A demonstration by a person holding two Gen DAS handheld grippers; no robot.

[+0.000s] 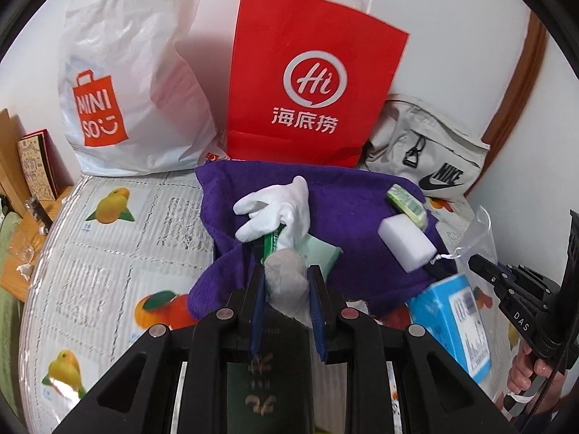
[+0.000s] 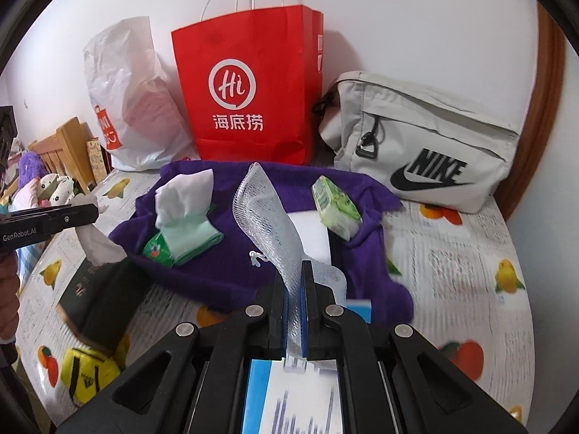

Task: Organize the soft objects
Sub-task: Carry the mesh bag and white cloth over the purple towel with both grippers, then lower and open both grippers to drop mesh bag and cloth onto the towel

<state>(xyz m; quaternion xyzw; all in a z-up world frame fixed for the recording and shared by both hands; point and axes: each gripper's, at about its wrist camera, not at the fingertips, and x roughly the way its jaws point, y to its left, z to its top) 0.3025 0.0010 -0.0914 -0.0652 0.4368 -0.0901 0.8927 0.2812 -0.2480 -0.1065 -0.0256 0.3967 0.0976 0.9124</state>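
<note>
We found the white mesh drawstring bag (image 2: 267,217) pinched between the right gripper's (image 2: 295,289) closed fingers, raised over the purple towel (image 2: 202,271). The left gripper (image 1: 287,282) clamped a grey-white glove (image 1: 287,282) above a dark box (image 1: 267,369). On the towel lay another white glove (image 1: 275,209), a white sponge (image 1: 407,244) and a green tissue pack (image 2: 336,202).

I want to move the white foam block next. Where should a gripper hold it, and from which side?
Probably across the two long sides of the white foam block, at mid-length, coming from above: it lies flat on the purple towel, with its top face free.
</note>
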